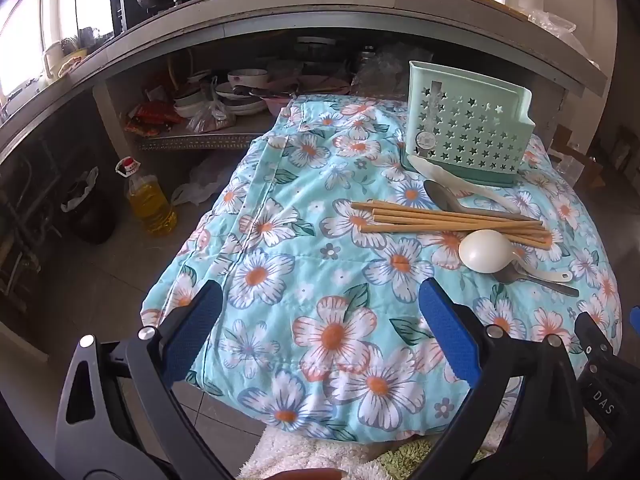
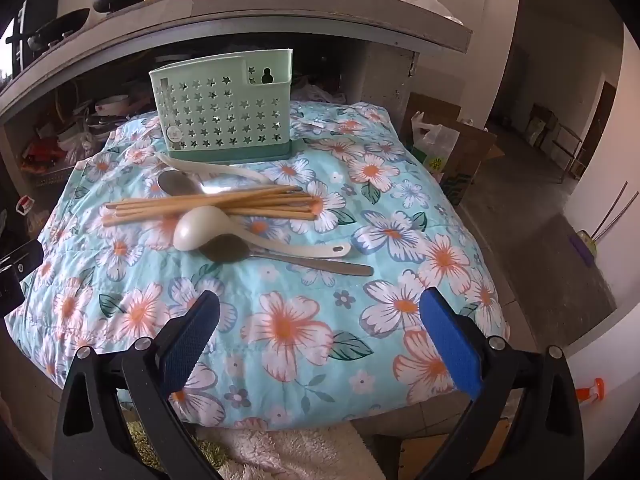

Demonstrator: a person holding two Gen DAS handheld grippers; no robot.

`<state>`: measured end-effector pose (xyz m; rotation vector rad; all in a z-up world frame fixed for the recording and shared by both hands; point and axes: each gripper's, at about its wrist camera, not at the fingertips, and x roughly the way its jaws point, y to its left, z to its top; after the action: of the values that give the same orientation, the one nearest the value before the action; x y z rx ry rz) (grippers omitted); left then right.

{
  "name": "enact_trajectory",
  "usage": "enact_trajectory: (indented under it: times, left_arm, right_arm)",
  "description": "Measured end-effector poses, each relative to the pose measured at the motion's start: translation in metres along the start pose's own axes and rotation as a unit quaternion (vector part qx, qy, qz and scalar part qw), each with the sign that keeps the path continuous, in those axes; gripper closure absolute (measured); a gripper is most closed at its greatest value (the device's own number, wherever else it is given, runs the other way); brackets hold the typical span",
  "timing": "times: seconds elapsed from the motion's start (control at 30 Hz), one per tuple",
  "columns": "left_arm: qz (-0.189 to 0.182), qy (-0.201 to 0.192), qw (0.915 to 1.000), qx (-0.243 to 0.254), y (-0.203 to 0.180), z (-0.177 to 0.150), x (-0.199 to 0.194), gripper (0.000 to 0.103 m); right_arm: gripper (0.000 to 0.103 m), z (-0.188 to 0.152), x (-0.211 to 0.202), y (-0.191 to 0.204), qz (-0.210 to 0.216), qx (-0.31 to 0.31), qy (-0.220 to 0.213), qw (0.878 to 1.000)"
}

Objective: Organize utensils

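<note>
Utensils [image 2: 224, 208] lie on floral cloth [image 2: 280, 320] below kitchen counter [image 1: 320, 4]; both fingers spread wide.

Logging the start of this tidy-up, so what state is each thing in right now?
Left tongs: open, empty.
Right tongs: open, empty.
Green holder: upright, looks empty.
Chopsticks: loose pile, lying flat.
White ladle: lying bowl-down across the chopsticks.
Near metal spoon: lying flat, partly under the ladle.
Far metal spoon: lying under the chopsticks.
White spoon: lying beside the holder.
</note>
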<state>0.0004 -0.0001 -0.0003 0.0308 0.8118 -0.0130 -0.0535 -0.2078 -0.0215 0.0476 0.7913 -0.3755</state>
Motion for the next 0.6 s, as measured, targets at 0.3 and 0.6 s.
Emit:
enact_trajectory:
  times: [0.3, 0.6]
  left_arm:
    - [-0.004, -0.003, 1.0000, -0.001, 0.0001, -0.0002, -0.0008, 0.008]
    - [-0.005, -0.004, 1.0000, 0.004, -0.0056, 0.0011, -0.0014, 0.008]
  right_arm:
    - [0.005, 0.0036, 0.0028, -0.0029, 0.003, 0.004, -0.001, 1.000]
    - [0.005, 0.0024, -0.0039, -0.0062, -0.004, 0.016, -0.012, 1.000]
